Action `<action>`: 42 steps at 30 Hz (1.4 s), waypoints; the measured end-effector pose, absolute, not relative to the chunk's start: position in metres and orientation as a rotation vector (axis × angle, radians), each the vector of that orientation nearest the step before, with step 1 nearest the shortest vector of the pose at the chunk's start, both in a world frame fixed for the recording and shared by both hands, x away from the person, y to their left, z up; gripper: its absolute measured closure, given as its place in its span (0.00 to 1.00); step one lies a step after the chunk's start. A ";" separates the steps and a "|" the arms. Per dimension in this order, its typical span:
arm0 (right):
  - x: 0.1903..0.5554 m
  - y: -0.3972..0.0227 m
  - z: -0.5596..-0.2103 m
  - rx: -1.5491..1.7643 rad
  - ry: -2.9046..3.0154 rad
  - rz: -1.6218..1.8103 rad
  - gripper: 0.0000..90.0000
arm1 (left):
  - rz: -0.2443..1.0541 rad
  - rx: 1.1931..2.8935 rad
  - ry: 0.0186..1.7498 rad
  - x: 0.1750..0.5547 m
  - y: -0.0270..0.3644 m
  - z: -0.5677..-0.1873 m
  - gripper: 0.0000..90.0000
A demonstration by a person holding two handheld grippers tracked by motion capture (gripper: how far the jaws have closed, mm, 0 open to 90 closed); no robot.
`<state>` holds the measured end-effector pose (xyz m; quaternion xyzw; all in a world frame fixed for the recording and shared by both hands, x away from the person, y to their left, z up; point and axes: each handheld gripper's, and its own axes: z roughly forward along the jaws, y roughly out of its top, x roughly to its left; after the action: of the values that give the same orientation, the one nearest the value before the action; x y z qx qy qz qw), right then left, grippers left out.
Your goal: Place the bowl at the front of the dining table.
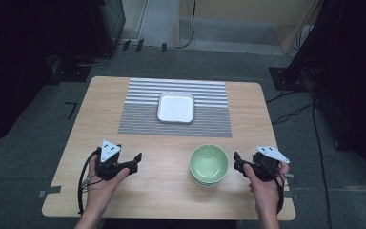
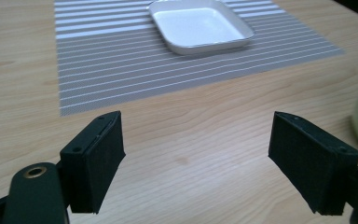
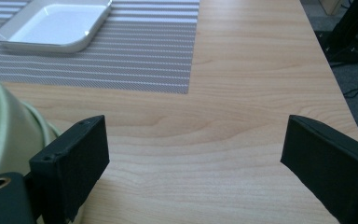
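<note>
My left tongs [image 1: 132,162] rest near the bench's [image 1: 171,191] front edge, jaws spread wide, nothing between them but bare wood. My right tongs [image 1: 238,163] sit at the same depth, also spread, pinching nothing. Between the two stands a stack of green bowls [image 1: 208,165]; my right tongs are just beside its right rim, not touching as far as I can tell, and my left tongs are well apart from it. Farther back lies a striped mat [image 1: 138,114], and on it, centred, a white square dish [image 1: 176,107].
</note>
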<state>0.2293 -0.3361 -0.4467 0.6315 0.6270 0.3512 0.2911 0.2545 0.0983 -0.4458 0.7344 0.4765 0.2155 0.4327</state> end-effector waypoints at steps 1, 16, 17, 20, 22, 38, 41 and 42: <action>0.229 -0.335 -0.445 1.677 1.670 0.944 0.07 | 0.528 1.826 1.180 0.254 0.096 -0.445 0.20; 0.228 -0.316 -0.433 1.655 1.691 1.018 0.16 | 0.424 1.786 1.120 0.249 0.073 -0.436 0.20; 0.229 -0.315 -0.432 1.652 1.696 1.008 0.16 | 0.415 1.787 1.115 0.249 0.071 -0.435 0.20; 0.232 -0.318 -0.429 1.664 1.711 1.046 0.15 | 0.360 1.781 1.094 0.250 0.062 -0.430 0.20; 0.234 -0.319 -0.424 1.652 1.709 1.050 0.15 | 0.375 1.783 1.084 0.250 0.056 -0.426 0.20; 0.236 -0.303 -0.410 1.534 1.708 1.086 0.30 | 0.391 1.787 1.016 0.257 0.014 -0.416 0.40; 0.235 -0.301 -0.416 1.532 1.725 1.104 0.34 | 0.376 1.796 1.011 0.258 0.007 -0.419 0.39; 0.235 -0.300 -0.418 1.532 1.729 1.108 0.35 | 0.369 1.798 1.014 0.258 0.006 -0.420 0.39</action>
<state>0.2349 -0.3004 -0.4177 0.5732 0.6467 0.4143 0.2858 0.2584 0.0060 -0.4198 0.7431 0.4192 0.1525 0.4989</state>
